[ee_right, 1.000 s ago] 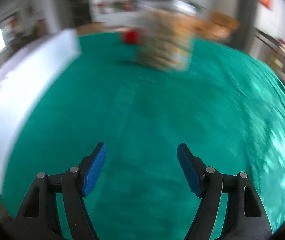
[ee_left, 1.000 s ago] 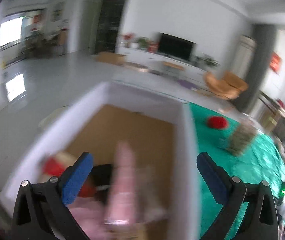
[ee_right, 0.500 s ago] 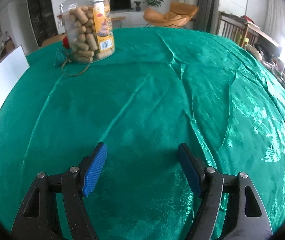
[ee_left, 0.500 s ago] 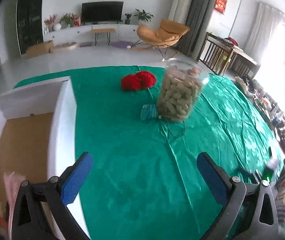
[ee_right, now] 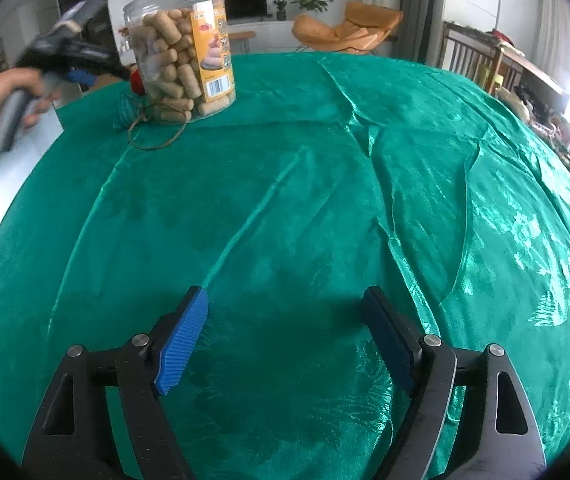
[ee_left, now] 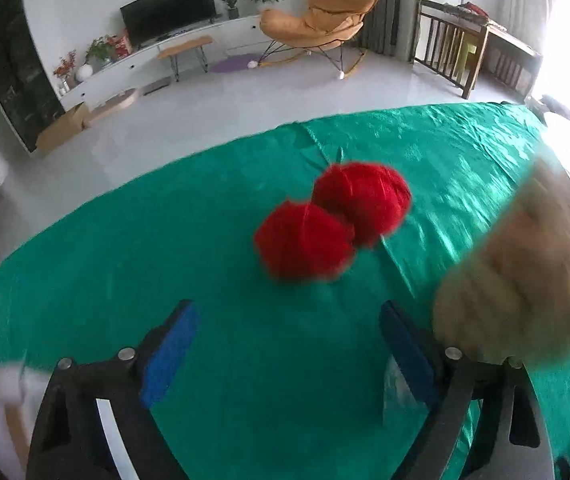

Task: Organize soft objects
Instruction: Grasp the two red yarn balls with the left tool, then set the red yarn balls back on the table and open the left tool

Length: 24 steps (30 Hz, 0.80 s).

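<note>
Two red yarn balls (ee_left: pixel 331 218) lie touching each other on the green tablecloth (ee_left: pixel 165 240) in the left wrist view. My left gripper (ee_left: pixel 285 344) is open and empty, a short way in front of them. It also shows at the far left of the right wrist view (ee_right: pixel 65 56), held in a hand. My right gripper (ee_right: pixel 285 336) is open and empty over bare green cloth (ee_right: pixel 325 200). A sliver of red (ee_right: pixel 137 80) shows behind the jar.
A clear plastic jar of tan cylindrical snacks (ee_right: pixel 183 50) stands at the back of the table, blurred at the right of the left wrist view (ee_left: pixel 525 280). A teal string bundle with a cord loop (ee_right: pixel 141 120) lies beside it. A white box corner (ee_left: pixel 1 384) is at lower left.
My left gripper has swung away from the white box and moved close to the red yarn balls, past the jar. My right gripper has barely moved in the last half second.
</note>
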Motion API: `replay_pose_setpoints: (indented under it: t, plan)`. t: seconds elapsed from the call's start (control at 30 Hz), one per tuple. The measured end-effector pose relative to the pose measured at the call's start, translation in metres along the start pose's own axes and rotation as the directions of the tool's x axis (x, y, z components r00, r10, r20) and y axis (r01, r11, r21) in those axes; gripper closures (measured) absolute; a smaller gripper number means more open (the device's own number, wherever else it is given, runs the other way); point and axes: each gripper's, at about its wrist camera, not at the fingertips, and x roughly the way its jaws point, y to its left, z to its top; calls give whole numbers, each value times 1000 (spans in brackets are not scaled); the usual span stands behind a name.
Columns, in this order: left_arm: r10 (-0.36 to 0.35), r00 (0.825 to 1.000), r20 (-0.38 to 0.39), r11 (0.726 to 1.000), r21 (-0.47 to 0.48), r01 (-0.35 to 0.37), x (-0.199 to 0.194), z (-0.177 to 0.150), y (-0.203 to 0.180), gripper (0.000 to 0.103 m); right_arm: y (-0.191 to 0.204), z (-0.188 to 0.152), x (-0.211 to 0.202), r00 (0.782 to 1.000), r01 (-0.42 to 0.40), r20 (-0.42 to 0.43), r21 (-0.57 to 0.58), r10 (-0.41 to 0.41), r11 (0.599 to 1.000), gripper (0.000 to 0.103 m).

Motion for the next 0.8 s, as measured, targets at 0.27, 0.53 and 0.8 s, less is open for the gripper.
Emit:
replay_pose_setpoints:
  t: [0.27,0.53,0.8]
  plan:
    - [16,997,73,996,91,-23,50,32,-8,14,1,1,1,1000,1,-3,-1,-1,1000,18]
    - [-85,994,65,996,18,84,26,-8,6,57,1,2,2,1000,4,-5,2,-4,1000,16]
    - [-82,990,112,992,-88,92,-95,-76,8,57,1,2,2,1000,2,-5,3,-2,1000,16]
